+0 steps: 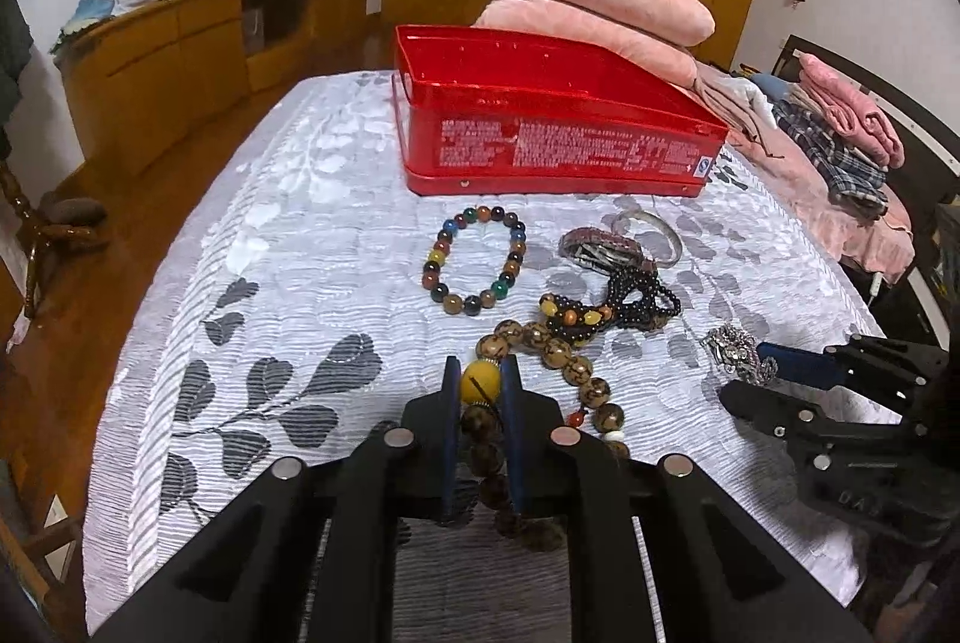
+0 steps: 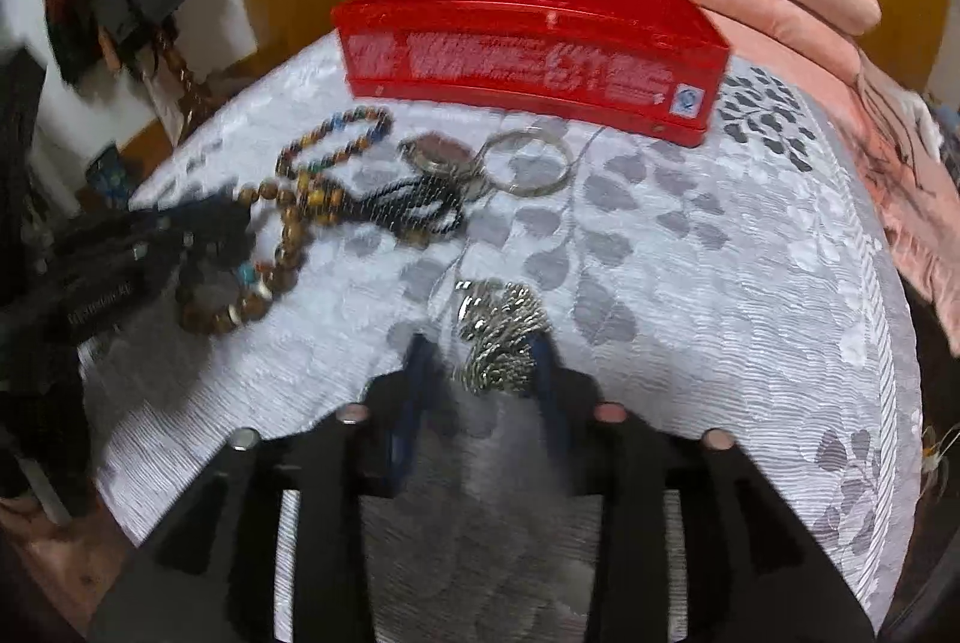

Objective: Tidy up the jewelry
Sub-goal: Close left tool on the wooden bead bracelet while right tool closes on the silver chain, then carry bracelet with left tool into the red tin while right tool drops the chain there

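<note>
- Your left gripper [image 1: 480, 382] is clenched on the yellow bead [image 1: 480, 380] of the brown bead strand [image 1: 561, 352]. The rest trails on the bedspread [image 1: 288, 235] against the dark bracelet tangle [image 1: 624, 304], so lifting may drag that along.
- Your right gripper [image 2: 486, 361] has its jaws apart around the silver chain heap [image 2: 498, 337], not visibly pinching it. It lies against one finger only, so closing may catch just a few links and the rest can slip.
- The red tin [image 1: 540, 126] sits beyond the jewelry. Its side carries white print and a small round blue mark, all too small to read.
</note>
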`<state>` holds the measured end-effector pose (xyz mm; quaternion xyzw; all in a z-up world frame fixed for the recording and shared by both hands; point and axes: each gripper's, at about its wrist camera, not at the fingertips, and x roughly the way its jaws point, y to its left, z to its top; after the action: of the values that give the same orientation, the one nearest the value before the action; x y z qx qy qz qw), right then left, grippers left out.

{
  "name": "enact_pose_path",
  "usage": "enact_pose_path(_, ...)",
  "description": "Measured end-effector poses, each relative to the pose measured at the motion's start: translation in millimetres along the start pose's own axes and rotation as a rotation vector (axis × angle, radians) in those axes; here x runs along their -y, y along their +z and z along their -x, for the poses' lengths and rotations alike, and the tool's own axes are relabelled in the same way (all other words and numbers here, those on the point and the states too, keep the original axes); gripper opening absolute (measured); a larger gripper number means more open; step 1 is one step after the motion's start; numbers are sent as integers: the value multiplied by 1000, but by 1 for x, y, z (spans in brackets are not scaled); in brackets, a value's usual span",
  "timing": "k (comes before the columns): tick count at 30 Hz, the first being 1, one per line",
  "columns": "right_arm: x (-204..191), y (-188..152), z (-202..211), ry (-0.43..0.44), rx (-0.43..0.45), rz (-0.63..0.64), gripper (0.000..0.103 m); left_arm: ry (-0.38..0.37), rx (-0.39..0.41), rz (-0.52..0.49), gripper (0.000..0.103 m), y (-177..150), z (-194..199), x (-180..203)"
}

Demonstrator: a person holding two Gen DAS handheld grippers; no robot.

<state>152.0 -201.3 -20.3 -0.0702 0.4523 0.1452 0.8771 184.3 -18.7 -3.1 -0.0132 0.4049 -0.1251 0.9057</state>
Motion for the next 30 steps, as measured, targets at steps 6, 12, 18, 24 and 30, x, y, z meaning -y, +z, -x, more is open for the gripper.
enact_pose_path(6,4,1,1,19,12,-9,18,-3,-6,-3,13,-1,-2,1)
enact_pose_path(12,9,6,7,20,38,-36,17,-13,19,5,13,3,6,2)
enact_pose_path(18,11,15,22,20,85,-36,17,-27,67,-5,13,14,20,6)
enact_pose_path(24,16,30,36,19,136,-39,17,-44,112,-9,13,31,28,11)
enact_pose_path(30,20,51,47,15,182,-41,17,-52,164,-12,13,51,37,14)
